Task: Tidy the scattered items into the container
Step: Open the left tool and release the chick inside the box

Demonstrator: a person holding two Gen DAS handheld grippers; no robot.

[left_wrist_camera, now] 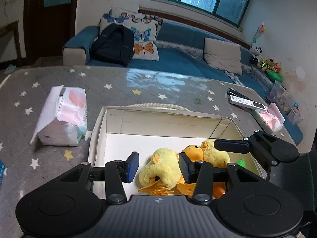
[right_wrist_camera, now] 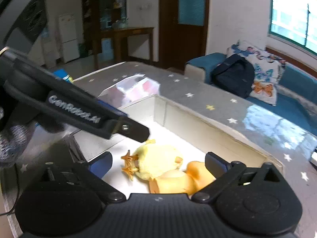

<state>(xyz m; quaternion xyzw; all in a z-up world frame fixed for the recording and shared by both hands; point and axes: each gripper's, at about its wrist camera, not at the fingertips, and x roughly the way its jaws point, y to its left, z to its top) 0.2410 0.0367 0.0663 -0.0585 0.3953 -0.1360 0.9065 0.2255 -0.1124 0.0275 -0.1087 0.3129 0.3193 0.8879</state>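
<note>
A white cardboard box (left_wrist_camera: 115, 123) sits on the grey star-patterned table; it also shows in the right wrist view (right_wrist_camera: 178, 115). Inside lie a yellow plush duck (left_wrist_camera: 160, 166), a second yellow plush (left_wrist_camera: 214, 154), an orange rubber duck (left_wrist_camera: 193, 151) and a small green item (left_wrist_camera: 241, 162). My left gripper (left_wrist_camera: 158, 167) is open and empty above the plush duck. My right gripper (right_wrist_camera: 158, 164) is open and empty above the yellow plush (right_wrist_camera: 156, 162) and an orange toy (right_wrist_camera: 178, 180). The right gripper's finger (left_wrist_camera: 231, 145) shows in the left wrist view, and the left gripper's finger (right_wrist_camera: 83, 111) in the right.
A pack of tissues (left_wrist_camera: 61, 117) lies left of the box. Remote controls (left_wrist_camera: 245, 100) and another tissue pack (left_wrist_camera: 271, 119) lie at the table's far right. A blue sofa (left_wrist_camera: 178, 59) with cushions and a black backpack (left_wrist_camera: 113, 43) stands behind the table.
</note>
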